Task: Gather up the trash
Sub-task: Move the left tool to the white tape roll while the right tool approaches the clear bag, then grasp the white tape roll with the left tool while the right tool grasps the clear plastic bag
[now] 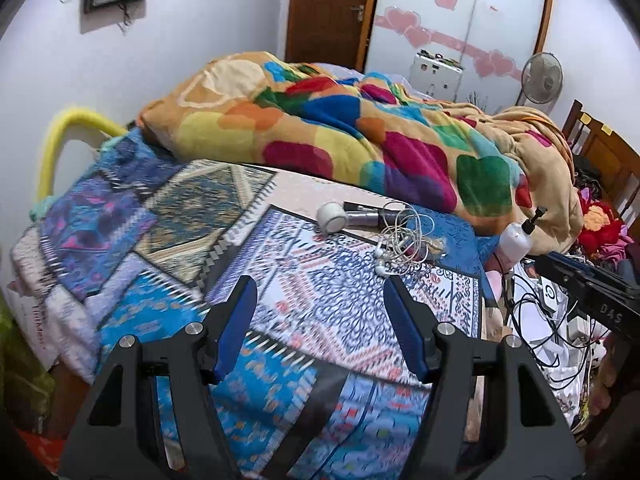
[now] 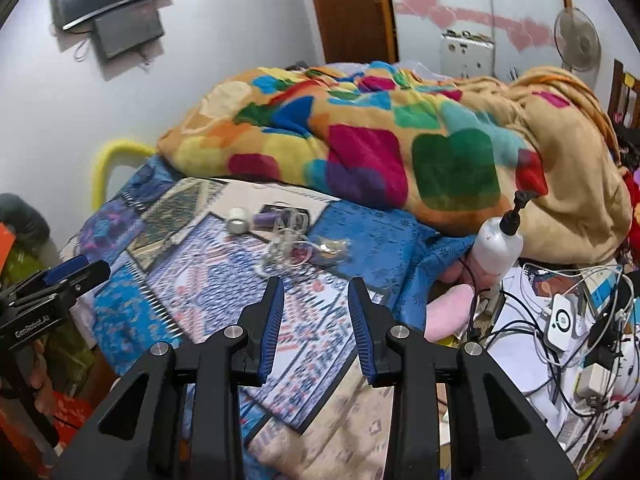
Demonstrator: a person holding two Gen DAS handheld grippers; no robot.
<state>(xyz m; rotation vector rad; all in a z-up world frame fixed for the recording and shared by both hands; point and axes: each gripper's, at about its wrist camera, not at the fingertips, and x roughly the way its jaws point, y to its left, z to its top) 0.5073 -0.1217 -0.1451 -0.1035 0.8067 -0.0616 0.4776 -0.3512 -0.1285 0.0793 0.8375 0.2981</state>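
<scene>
L gripper [image 1: 320,300] over the bed [image 1: 320,320] w/ jaws wide apart, nothing between them; R gripper [image 2: 316,300] likewise above the patterned cover, jaws apart but narrower, empty. Trash cluster sits on the bed at approx 12–1 o'clock of the L gripper, well apart from both: white cap [image 1: 331,218] touching a purple tube [image 1: 366,216], tangled earphones [image 1: 400,240] over a clear wrapper [image 2: 334,246] just beside. Pump bottle [image 2: 496,248] at 2 o'clock of the R gripper, near the bed edge, w/ blanket [image 1: 360,128] heaped behind it.
</scene>
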